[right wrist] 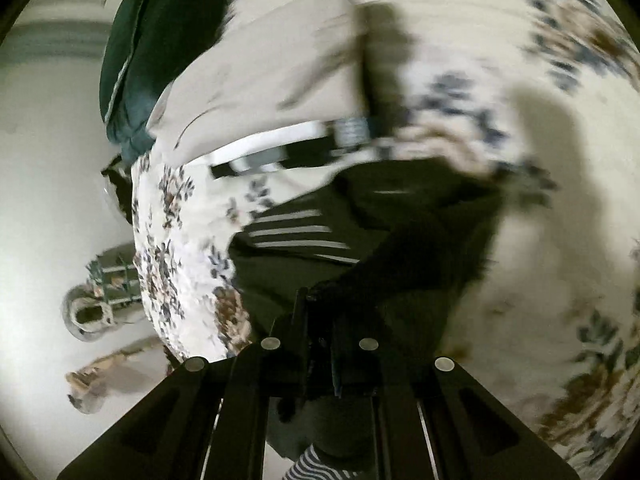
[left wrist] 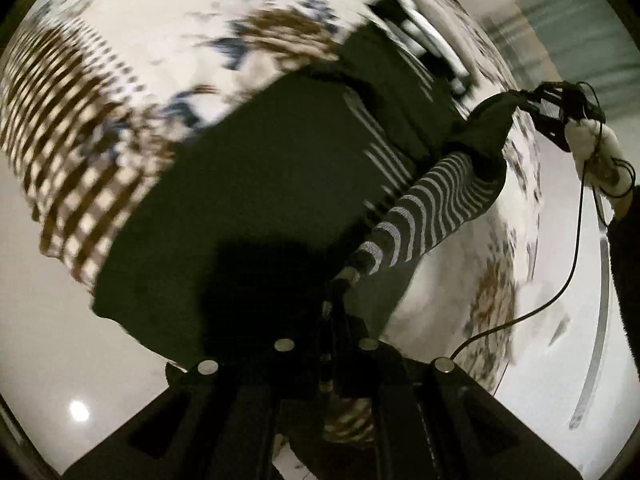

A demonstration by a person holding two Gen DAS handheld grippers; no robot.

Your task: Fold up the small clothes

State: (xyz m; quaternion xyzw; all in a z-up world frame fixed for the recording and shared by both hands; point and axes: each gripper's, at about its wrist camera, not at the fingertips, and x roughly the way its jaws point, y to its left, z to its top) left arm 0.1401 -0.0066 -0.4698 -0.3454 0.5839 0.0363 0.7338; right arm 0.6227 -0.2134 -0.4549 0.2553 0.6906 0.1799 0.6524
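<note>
A small dark garment [left wrist: 248,184] with grey-striped sleeves lies on a floral bedspread [left wrist: 168,40]. My left gripper [left wrist: 340,284] is shut on the striped sleeve [left wrist: 436,204], lifted off the bed. My right gripper [left wrist: 532,100] shows at the right of the left wrist view, shut on the dark edge of the same garment. In the right wrist view my right gripper [right wrist: 320,292] is shut on dark cloth [right wrist: 420,240], with the garment's striped part [right wrist: 296,232] just ahead. Both views are motion-blurred.
A beige pillow [right wrist: 272,84] and a dark green cushion [right wrist: 160,32] lie at the bed's far end. A folded striped item [right wrist: 280,152] sits beside the pillow. The bed edge drops to a pale floor [right wrist: 48,200] with slippers [right wrist: 92,312]. A cable [left wrist: 576,248] hangs from my right gripper.
</note>
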